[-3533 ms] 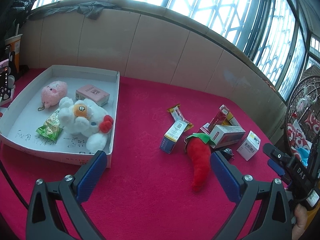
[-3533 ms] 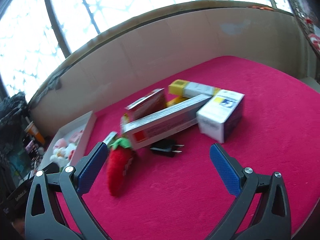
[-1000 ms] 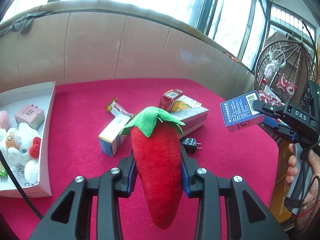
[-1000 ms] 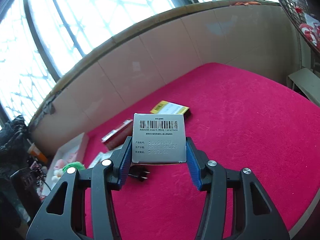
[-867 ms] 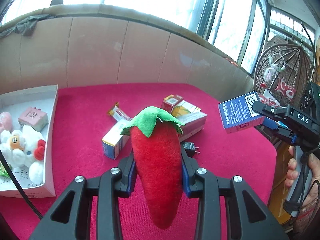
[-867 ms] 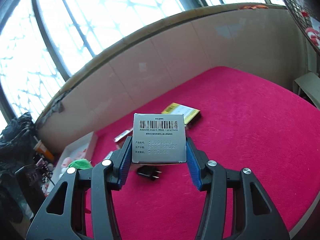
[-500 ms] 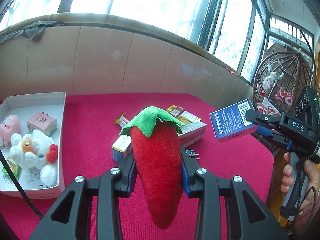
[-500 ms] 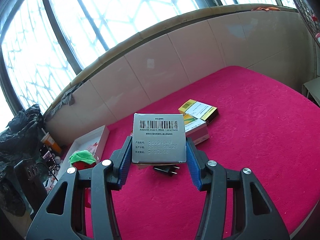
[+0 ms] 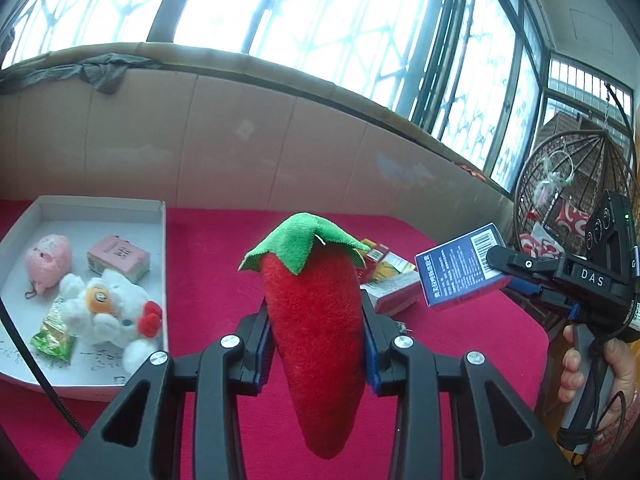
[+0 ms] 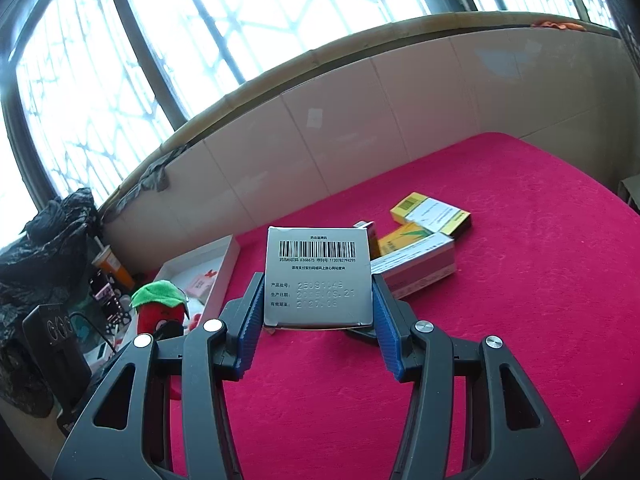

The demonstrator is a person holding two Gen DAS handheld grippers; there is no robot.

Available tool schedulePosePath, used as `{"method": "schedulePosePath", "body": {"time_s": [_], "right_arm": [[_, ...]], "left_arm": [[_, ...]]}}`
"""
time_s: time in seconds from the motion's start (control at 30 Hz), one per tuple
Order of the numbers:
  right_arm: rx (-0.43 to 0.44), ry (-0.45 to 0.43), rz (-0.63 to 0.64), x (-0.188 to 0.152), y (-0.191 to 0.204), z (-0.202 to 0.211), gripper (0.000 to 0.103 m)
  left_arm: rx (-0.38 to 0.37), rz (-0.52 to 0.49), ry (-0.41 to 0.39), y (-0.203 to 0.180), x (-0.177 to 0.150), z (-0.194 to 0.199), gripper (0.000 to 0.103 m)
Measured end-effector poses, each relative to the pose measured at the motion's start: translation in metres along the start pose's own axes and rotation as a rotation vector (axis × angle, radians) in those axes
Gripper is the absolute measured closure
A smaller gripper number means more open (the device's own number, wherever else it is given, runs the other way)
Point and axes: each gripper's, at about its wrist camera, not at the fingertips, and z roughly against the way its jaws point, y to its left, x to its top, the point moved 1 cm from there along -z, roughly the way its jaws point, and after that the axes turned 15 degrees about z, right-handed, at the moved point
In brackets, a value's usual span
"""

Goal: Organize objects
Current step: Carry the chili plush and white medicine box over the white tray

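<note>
left claw (image 9: 316,344): pinching plush chili (image 9: 316,320) aloft | right claw (image 10: 318,312): pinching medicine box (image 10: 318,276) aloft | advice: carry both level over white tray (image 9: 162,240), lower inside the rim before letting go

red plush chili (image 9: 316,320) upright; barcoded box (image 10: 318,278) aloft

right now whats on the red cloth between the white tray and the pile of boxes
In the left wrist view, only bare red cloth shows between the white tray and the boxes.
</note>
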Motion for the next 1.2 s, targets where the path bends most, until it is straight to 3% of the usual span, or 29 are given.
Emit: {"method": "schedulePosePath", "body": {"time_s": [1.2], "right_arm": [[0.161,0.072,0.195,0.029,0.109,-0.066,0.053]], "left_arm": [[0.109,0.174,-0.155,0.093,0.031,0.038,0.067]]}}
